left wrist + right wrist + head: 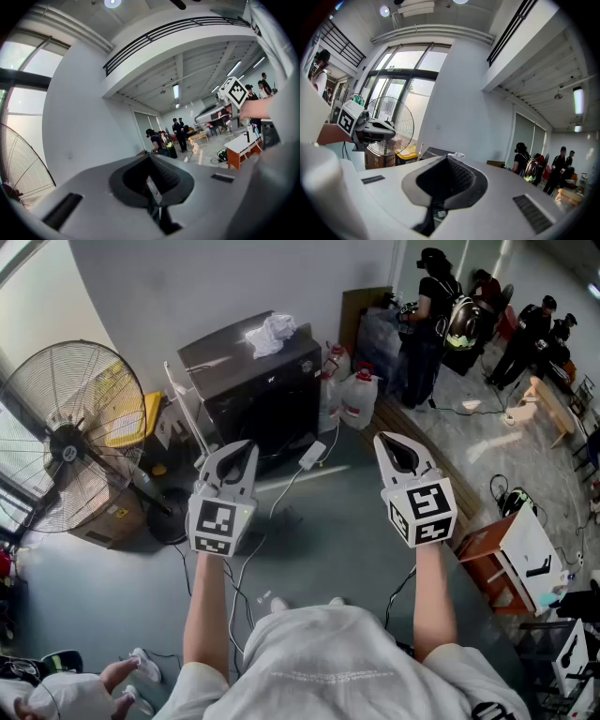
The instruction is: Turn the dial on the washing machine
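The washing machine [258,381] is a dark box against the far wall with a crumpled white cloth [272,332] on its lid; no dial shows on it from here. In the right gripper view its top edge [433,151] peeks over the jaws. Both grippers are held up level, well short of the machine. My left gripper [246,448] has its jaws together with nothing between them, as its own view [150,157] shows. My right gripper [389,439] is shut and empty too [447,157].
A big floor fan [70,442] stands at the left beside a cardboard box and a yellow container [131,423]. White jugs [356,395] sit right of the machine. Cables [281,493] trail over the floor. Several people [431,315] stand at the back right; an orange-and-white table [511,549] is at the right.
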{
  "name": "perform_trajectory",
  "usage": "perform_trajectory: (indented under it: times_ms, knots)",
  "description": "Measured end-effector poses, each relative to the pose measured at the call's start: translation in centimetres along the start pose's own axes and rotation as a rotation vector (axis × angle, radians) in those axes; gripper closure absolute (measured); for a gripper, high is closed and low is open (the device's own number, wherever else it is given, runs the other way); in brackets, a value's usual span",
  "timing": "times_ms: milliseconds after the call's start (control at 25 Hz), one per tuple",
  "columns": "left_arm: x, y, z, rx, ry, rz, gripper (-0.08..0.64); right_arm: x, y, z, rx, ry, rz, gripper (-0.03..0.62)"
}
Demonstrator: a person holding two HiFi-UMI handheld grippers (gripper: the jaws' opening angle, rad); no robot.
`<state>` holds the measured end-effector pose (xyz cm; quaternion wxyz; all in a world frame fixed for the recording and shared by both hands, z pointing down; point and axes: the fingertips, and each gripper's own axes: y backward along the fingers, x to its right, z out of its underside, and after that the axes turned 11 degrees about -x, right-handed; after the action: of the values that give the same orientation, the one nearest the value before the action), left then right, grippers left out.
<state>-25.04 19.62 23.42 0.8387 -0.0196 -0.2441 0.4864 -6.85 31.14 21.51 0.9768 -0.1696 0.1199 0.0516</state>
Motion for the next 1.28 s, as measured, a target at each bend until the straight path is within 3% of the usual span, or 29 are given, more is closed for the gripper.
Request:
perform_trajectory:
  times_ms: [800, 1080, 1280]
  knots:
    - [5.8, -5.5, -3.1, -0.049, 0.018, -0.068, 0.545, 9.8, -0.3, 4.3, 0.004, -0.039, -0.059, 0.577]
    - [4.7, -9.0, -3.4, -0.066, 0.019, -0.089, 0.545, 11.5, -2.9, 4.3, 0.020, -0.046, -0.121, 0.577]
    - [2.1, -13.3, -2.6, -0.063, 0.010, -0.091, 0.545, 13.1, -7.3, 3.9, 0.023, -0.041, -0.103, 0.577]
